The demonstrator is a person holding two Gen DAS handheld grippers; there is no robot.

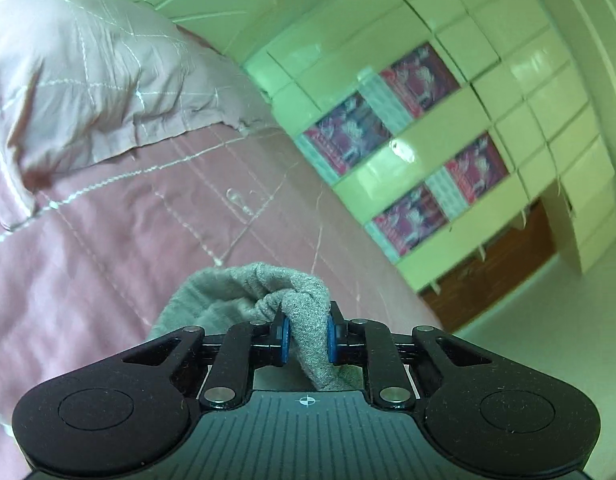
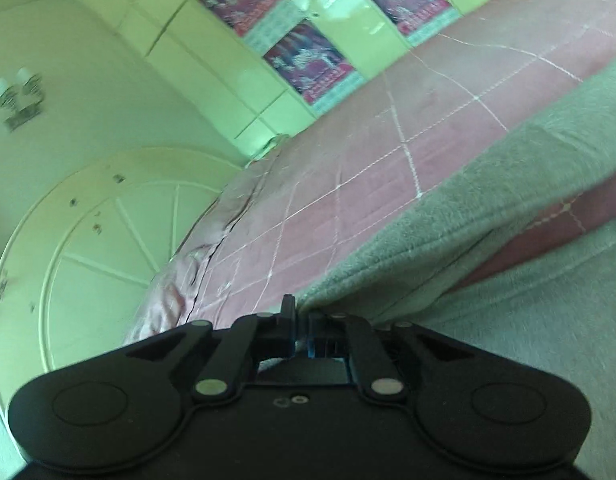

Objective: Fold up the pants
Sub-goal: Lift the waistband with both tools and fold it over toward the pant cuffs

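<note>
Your left gripper [image 1: 306, 334] is clenched on the gray pants [image 1: 267, 292]: a bunched fold of the knit fabric sits squeezed between its blue-padded fingers [image 1: 284, 340], rising just above them and trailing back toward the gripper body. The rest of that bunch hangs over the pink quilted bed [image 1: 127, 220], near the pillow [image 1: 79, 80].

Your right gripper [image 2: 301, 330] has its fingers pressed nearly together on the hemmed edge of the pants [image 2: 468, 200]. From there the cloth stretches away to the right across the bed [image 2: 368, 140], with the white headboard [image 2: 87, 248] to the left.
</note>
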